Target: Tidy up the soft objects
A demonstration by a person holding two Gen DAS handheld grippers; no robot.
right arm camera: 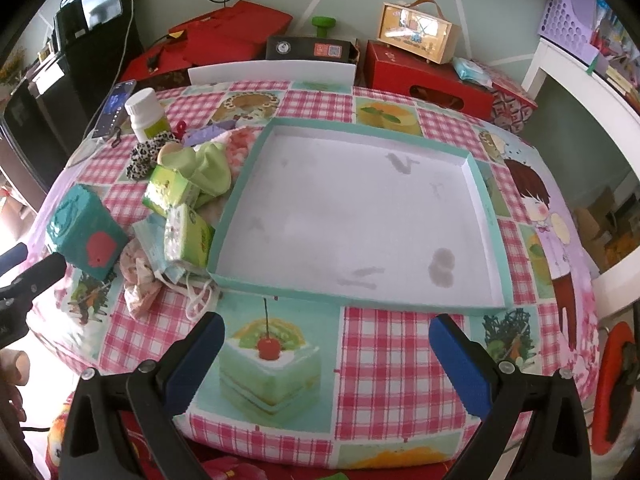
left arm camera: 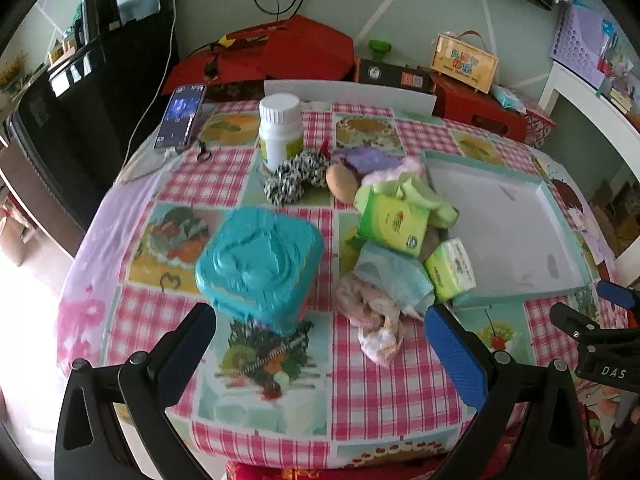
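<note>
A pile of soft things lies left of a shallow teal-rimmed white tray point(right arm camera: 486, 216): two green tissue packs point(left arm camera: 390, 222) point(left arm camera: 450, 268), a light blue face mask point(left arm camera: 394, 276), a pink cloth point(left arm camera: 370, 312), a green cloth point(left arm camera: 424, 196) and a black-and-white scrunchie point(left arm camera: 296, 176). A teal soft block point(left arm camera: 260, 262) stands left of the pile. My left gripper point(left arm camera: 320, 340) is open, just in front of the block and the pink cloth. My right gripper point(right arm camera: 326, 352) is open and empty, in front of the tray's near rim point(right arm camera: 360, 300).
A white pill bottle point(left arm camera: 280, 130) and a phone point(left arm camera: 180, 116) stand at the table's far left. A beige oval thing point(left arm camera: 340, 184) lies by the scrunchie. Red boxes point(right arm camera: 428, 76) and a white shelf point(right arm camera: 580, 80) lie beyond the table.
</note>
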